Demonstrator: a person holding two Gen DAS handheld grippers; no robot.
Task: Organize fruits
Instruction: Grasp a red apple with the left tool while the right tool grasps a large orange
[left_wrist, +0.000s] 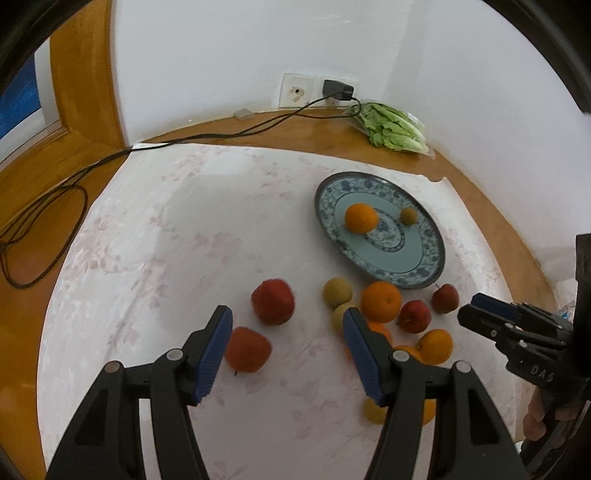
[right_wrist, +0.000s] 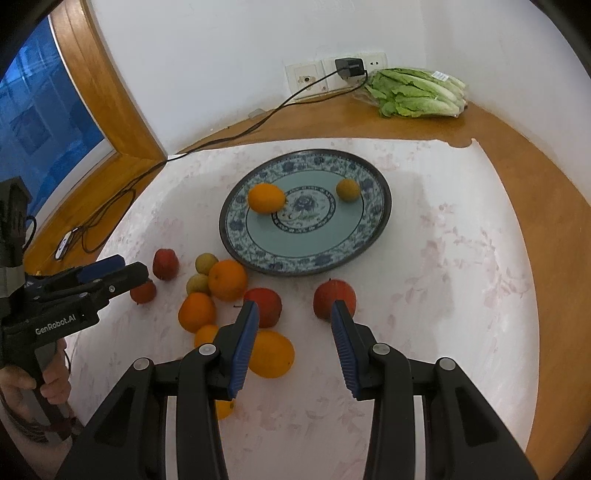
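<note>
1. Left gripper (left_wrist: 288, 325) spread wide and empty, hovering over the cloth-covered desk (left_wrist: 147, 258); large red apple (left_wrist: 273, 301) just ahead between the fingertips, a second reddish fruit (left_wrist: 246, 349) lying beside the left finger.
2. Right gripper (right_wrist: 293, 314) likewise released and empty, its right finger in front of a red apple (right_wrist: 334, 297), its left finger in front of another red fruit (right_wrist: 263, 305), an orange (right_wrist: 271, 353) below.
3. Seen from the left wrist view, right gripper apparently closed or nearly so, though too oblique to trust over its own camera.
4. Loose pile near the plate's front rim: oranges, apples and small yellow-green fruits (right_wrist: 206, 261) touching one another, possibly plums or small pears.
5. Blue-patterned plate (right_wrist: 369, 236) beyond, already carrying one orange (right_wrist: 266, 198) and one yellow-green fruit (right_wrist: 348, 189), well apart.
6. Lettuce bag (right_wrist: 417, 92) and charger cable (right_wrist: 221, 136) at the back, out of the way.
7. Probably best: take an isolated apple first, centre it between the pads, close gently to avoid bruising, lift clear before crossing the rim, and set down beside like fruit without nudging the round ones into rolling.
</note>
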